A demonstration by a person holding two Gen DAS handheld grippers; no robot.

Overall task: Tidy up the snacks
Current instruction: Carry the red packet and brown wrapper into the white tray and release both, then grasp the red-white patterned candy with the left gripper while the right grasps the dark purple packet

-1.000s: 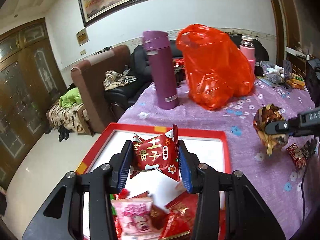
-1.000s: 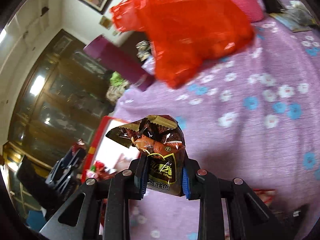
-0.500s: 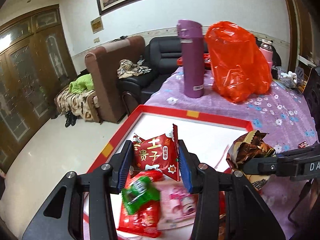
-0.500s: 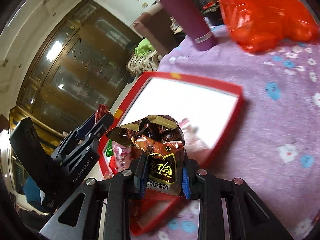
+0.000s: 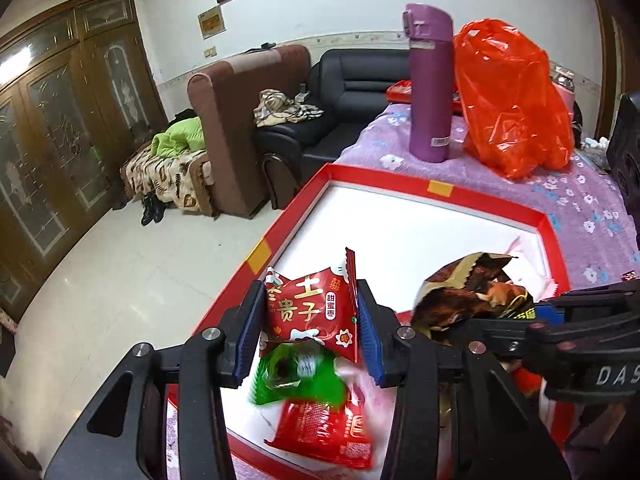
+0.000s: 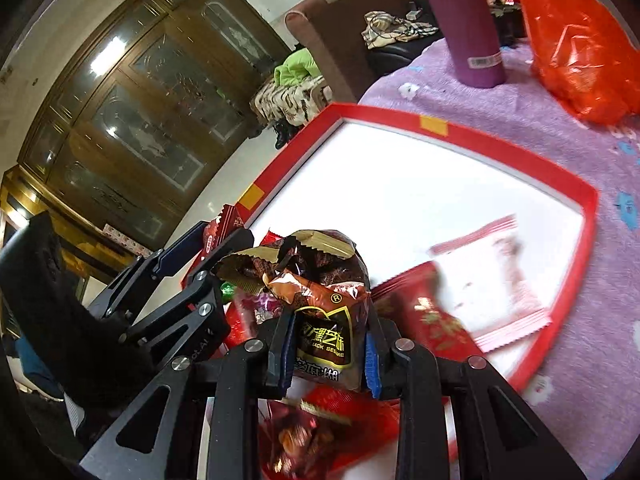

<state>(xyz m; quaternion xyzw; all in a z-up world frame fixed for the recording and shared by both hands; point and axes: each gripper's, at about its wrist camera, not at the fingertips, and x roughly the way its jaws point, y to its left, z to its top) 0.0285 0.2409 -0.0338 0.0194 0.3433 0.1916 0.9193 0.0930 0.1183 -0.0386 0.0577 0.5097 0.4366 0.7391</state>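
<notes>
1. Snacks are gathered at the near end of a red-rimmed tray (image 5: 404,184) with a white floor, on a purple flowered tablecloth (image 5: 576,188).
2. Left gripper (image 5: 310,322): jaws narrowed, pads pressing both sides of one red snack packet (image 5: 310,308) above the tray.
3. Right gripper (image 6: 326,350): jaws narrower, clamping one brown sesame packet (image 6: 320,304) above the tray.
4. Loose in the tray: one green packet (image 5: 296,372), several red ones, one pale packet (image 6: 492,280); exact count unclear.
5. Behind the tray: one purple flask (image 5: 430,84), one orange bag (image 5: 512,96).
</notes>
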